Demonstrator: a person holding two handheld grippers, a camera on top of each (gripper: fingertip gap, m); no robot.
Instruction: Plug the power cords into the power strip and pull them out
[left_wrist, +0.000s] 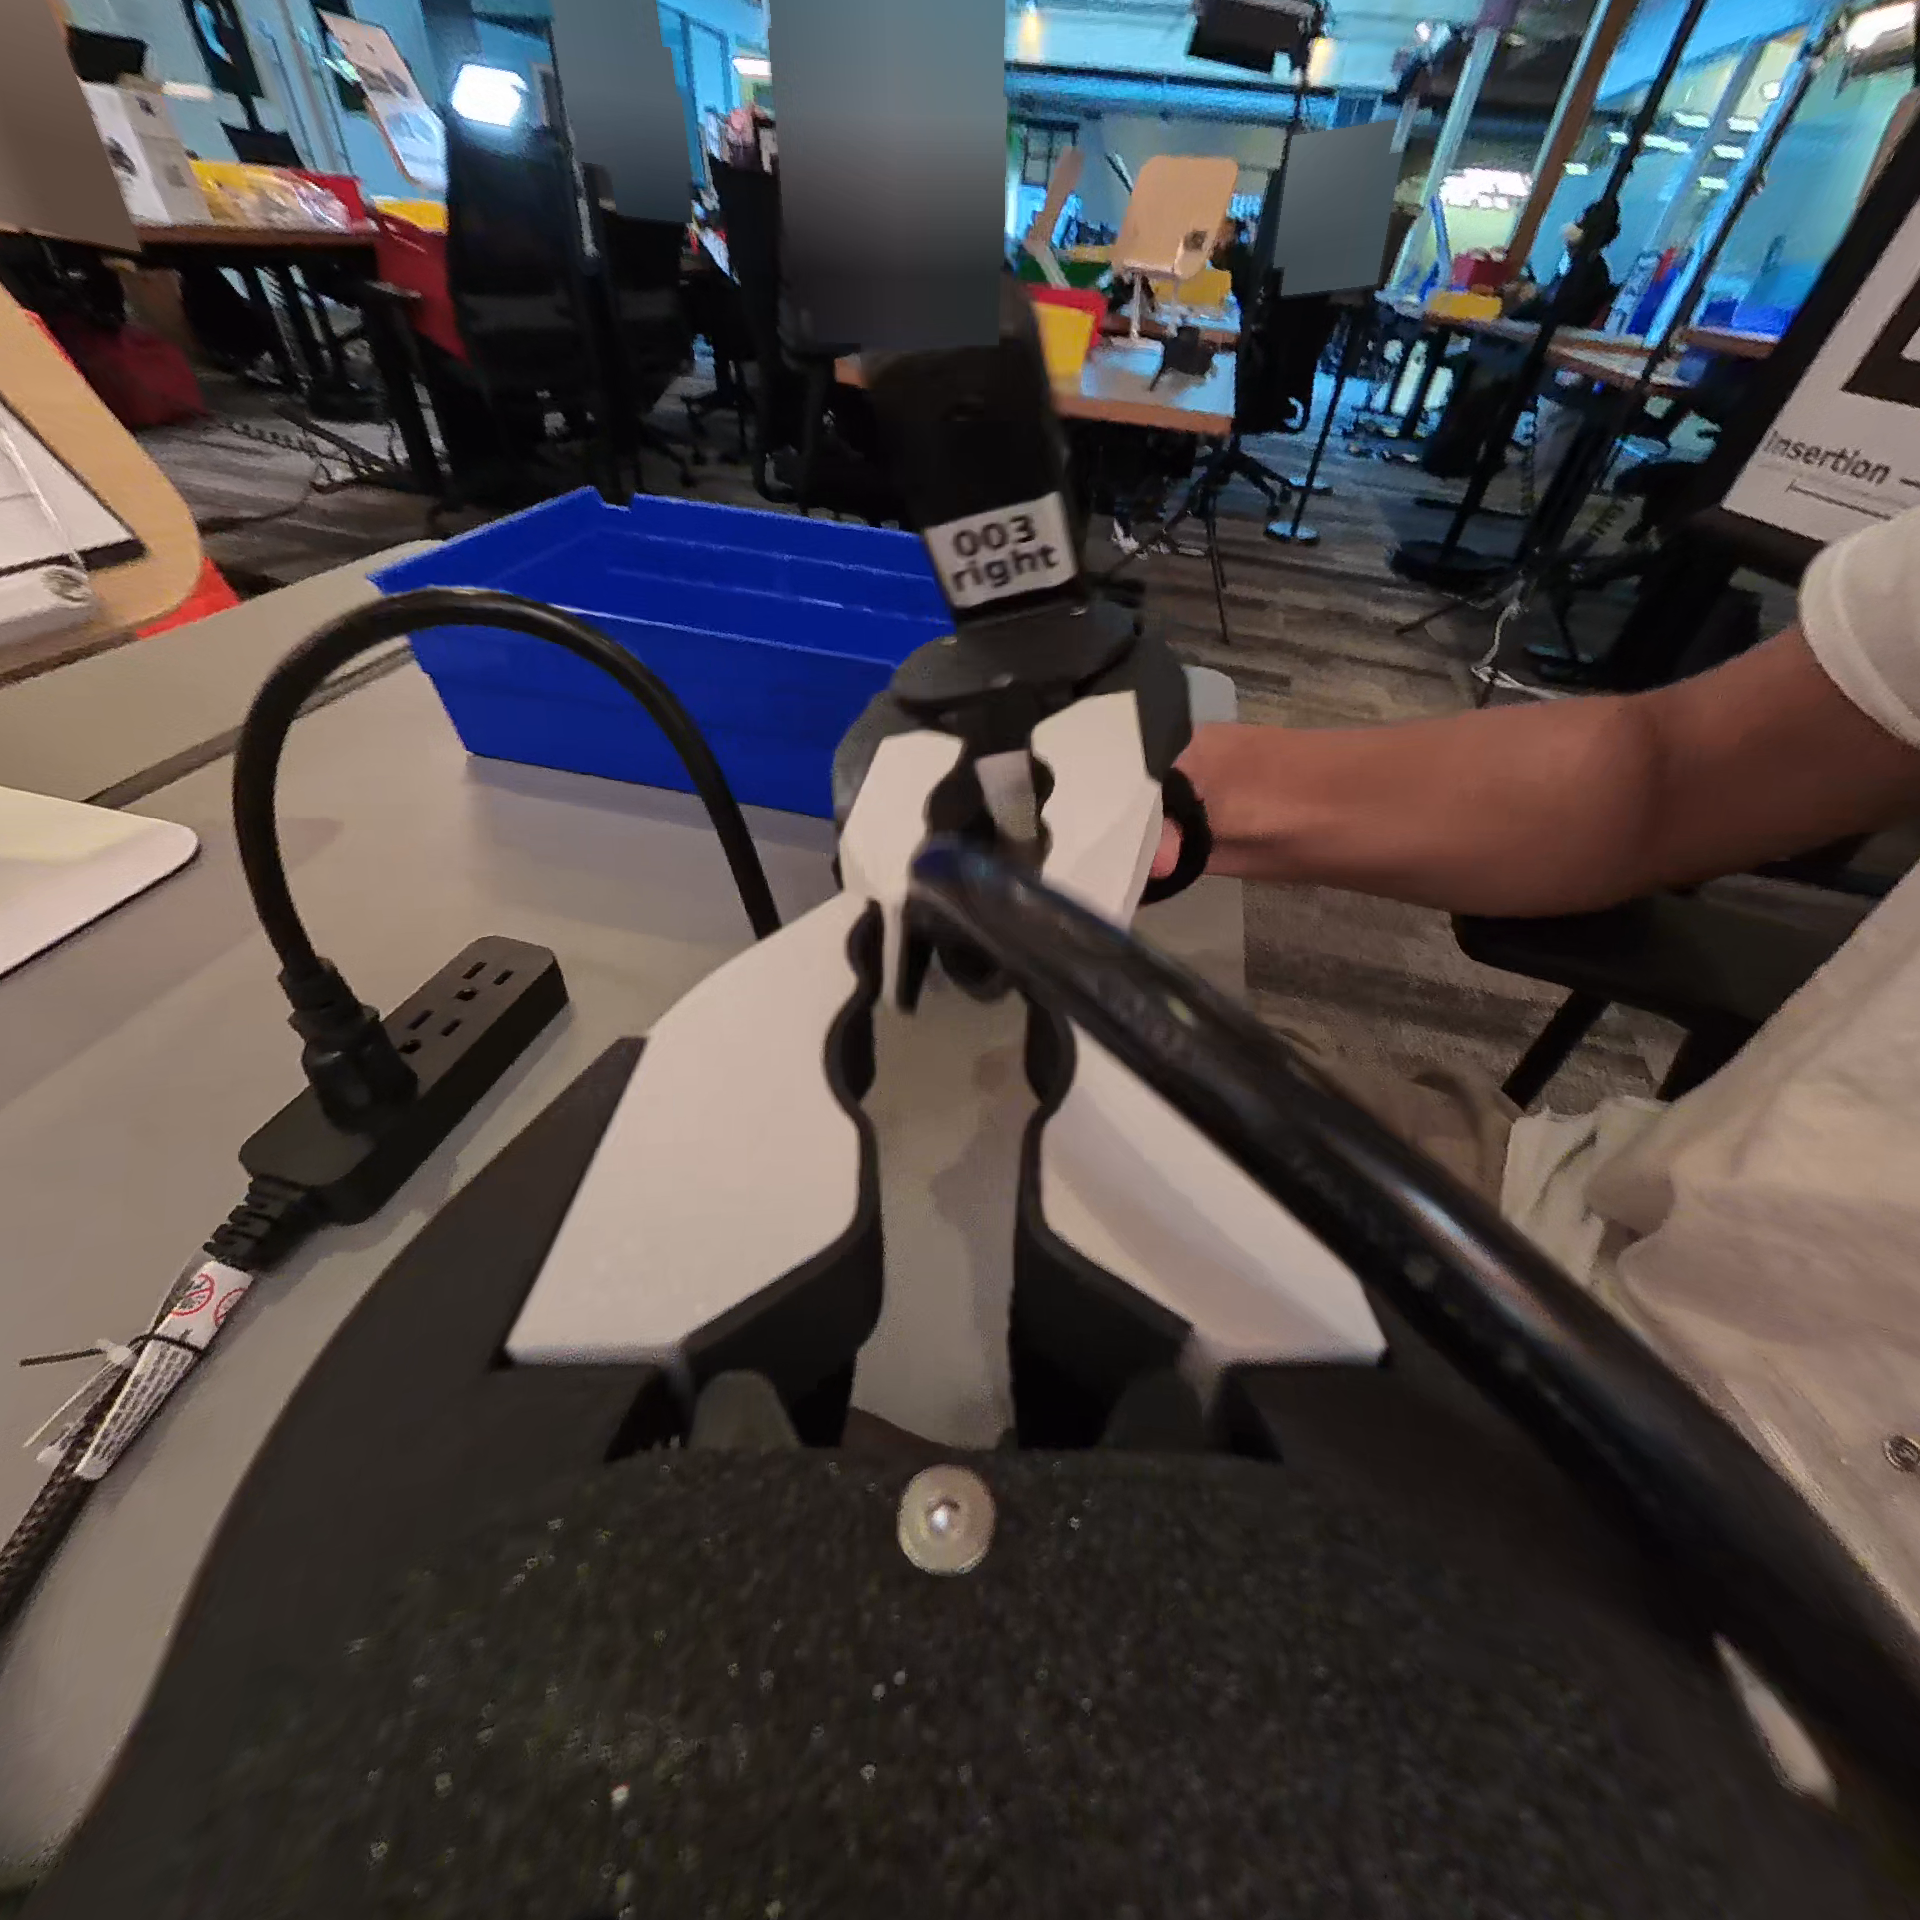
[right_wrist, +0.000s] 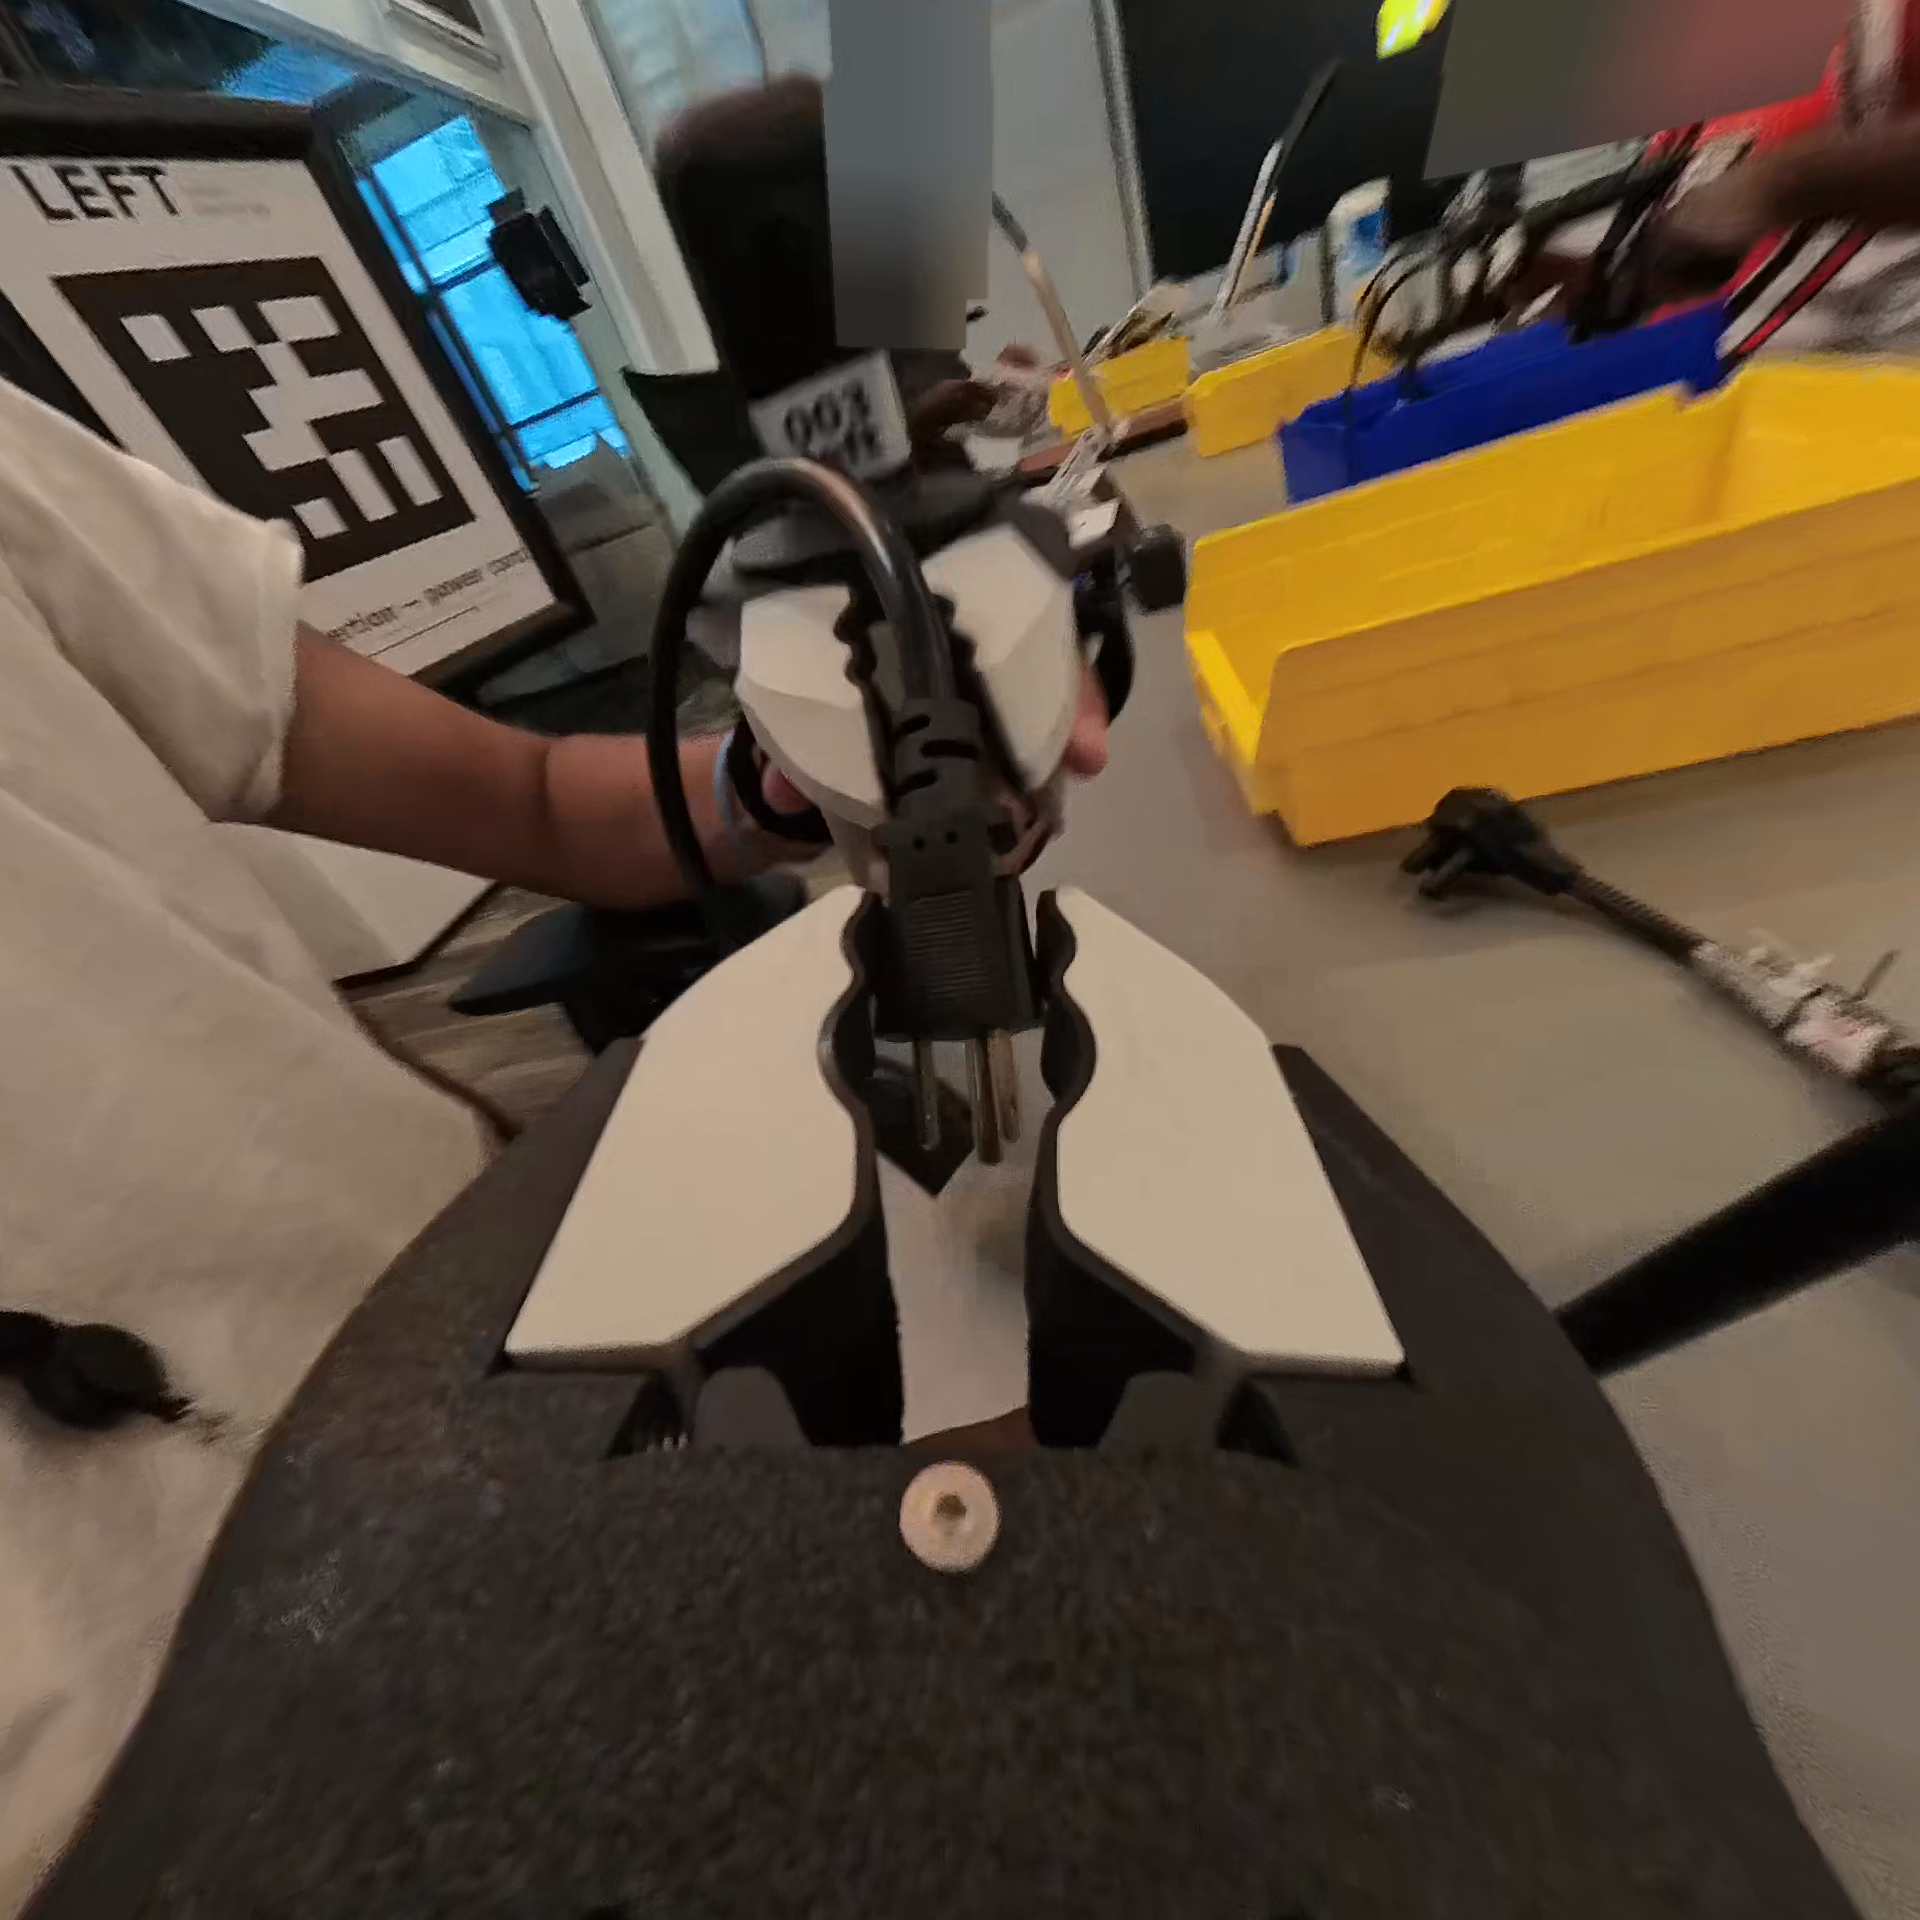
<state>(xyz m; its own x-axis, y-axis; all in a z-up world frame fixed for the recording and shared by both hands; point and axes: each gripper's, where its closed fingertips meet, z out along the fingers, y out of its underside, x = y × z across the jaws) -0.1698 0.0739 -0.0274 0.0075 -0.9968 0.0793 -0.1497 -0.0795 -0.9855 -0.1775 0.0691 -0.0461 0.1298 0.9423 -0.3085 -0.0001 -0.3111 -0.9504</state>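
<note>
Two black cords concern us. At the left, one moulded plug (left_wrist: 348, 1060) sits in the matte black power strip (left_wrist: 457, 1029) on the smooth grey table (left_wrist: 582, 862), its rubbery cable arching up before a glossy blue plastic bin (left_wrist: 675, 623). Our left gripper (left_wrist: 951, 966) has white fingers with wavy black pads flanking the second cord (left_wrist: 1299, 1122); we cannot tell whether they pinch it. Our right gripper (right_wrist: 951, 935) clamps that cord's ribbed plug (right_wrist: 951, 966) in the air above the table, metal prongs pointing back at the camera. A yellow bin (right_wrist: 1558, 644) stands farther right.
</note>
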